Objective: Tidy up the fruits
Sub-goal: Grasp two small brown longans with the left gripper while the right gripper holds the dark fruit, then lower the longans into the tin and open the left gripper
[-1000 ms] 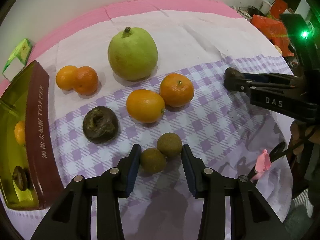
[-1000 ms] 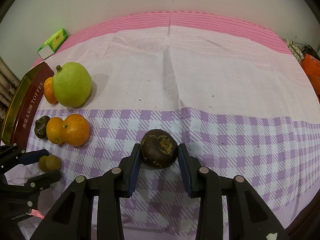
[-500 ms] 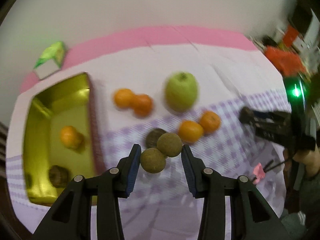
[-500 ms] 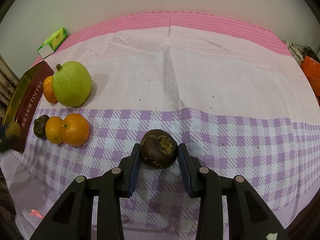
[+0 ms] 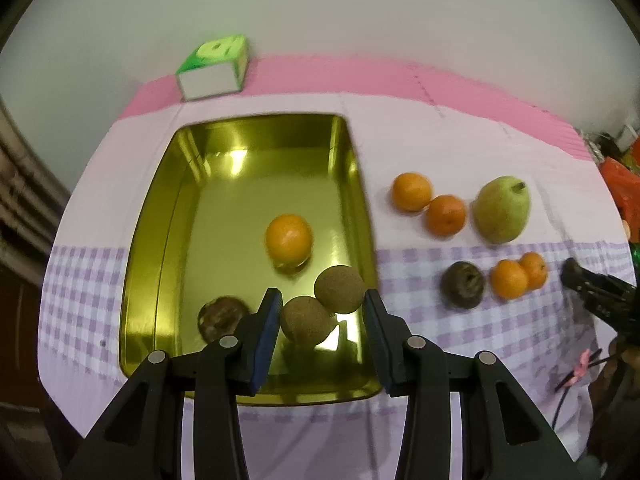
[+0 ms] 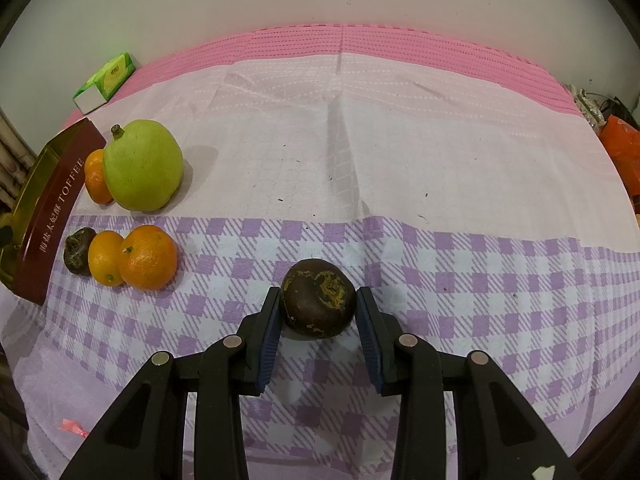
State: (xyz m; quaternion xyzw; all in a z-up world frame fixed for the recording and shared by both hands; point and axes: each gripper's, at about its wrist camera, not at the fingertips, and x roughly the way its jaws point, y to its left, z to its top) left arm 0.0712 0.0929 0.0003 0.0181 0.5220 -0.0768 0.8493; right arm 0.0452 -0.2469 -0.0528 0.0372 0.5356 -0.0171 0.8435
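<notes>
Since a second ago: left gripper [image 5: 320,322] lifted off cloth, carried over gold tin [image 5: 160,240].
Left load: clamped on two brown longans [image 5: 320,304], above tin's near end.
Right gripper [image 6: 316,328]: unmoved, closed around dark fruit [image 6: 317,303] on checked cloth.
Technique: lower close before releasing; keep clear of orange [image 5: 289,238].
</notes>
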